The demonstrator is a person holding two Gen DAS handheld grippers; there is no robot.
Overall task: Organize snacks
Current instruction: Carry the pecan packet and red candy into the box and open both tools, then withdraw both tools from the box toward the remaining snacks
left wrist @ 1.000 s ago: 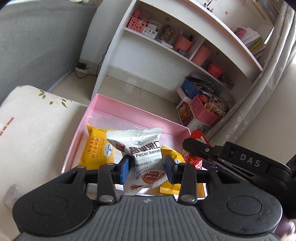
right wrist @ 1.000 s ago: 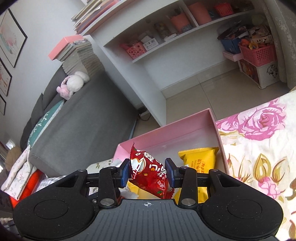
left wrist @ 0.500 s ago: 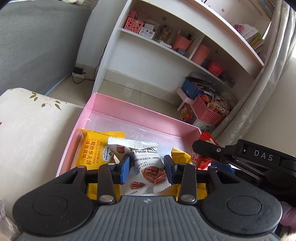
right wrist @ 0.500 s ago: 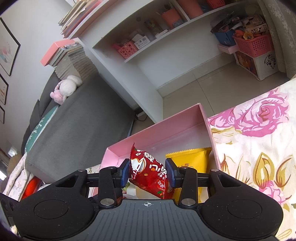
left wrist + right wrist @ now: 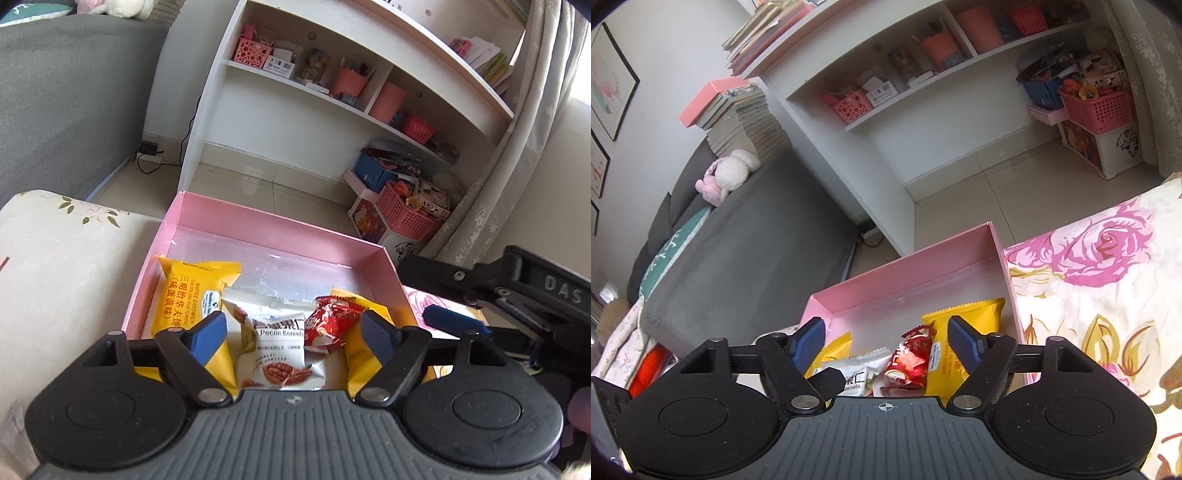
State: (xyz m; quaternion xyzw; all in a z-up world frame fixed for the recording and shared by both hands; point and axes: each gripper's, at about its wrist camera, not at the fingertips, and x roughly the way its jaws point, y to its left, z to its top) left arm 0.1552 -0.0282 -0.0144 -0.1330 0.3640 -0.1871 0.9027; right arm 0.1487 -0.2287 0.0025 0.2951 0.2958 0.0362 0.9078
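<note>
A pink box [image 5: 266, 225] [image 5: 908, 269] sits on the flowered bedding and holds the snacks. The white pecan packet [image 5: 275, 350] [image 5: 858, 376] lies in it below my left gripper [image 5: 293, 330], whose jaws are opening with their pads clear of the packet. The red packet [image 5: 330, 323] [image 5: 910, 363] rests beside it on a yellow packet [image 5: 964, 332]. My right gripper [image 5: 886, 341] is also opening, its pads well apart and off the red packet. Another yellow packet [image 5: 188, 291] lies at the box's left side. The right gripper's body [image 5: 517, 295] shows at the right of the left wrist view.
A white shelf unit [image 5: 332, 96] with pink baskets and cups stands beyond the box across tiled floor [image 5: 258, 181]. A grey sofa [image 5: 738, 251] lies to the left. Rose-printed bedding [image 5: 1100, 295] spreads right of the box. A pink basket [image 5: 406, 214] sits on the floor.
Both grippers have opened. The white pecan packet dropped from the left gripper into the box, and the red packet dropped from the right gripper beside it.
</note>
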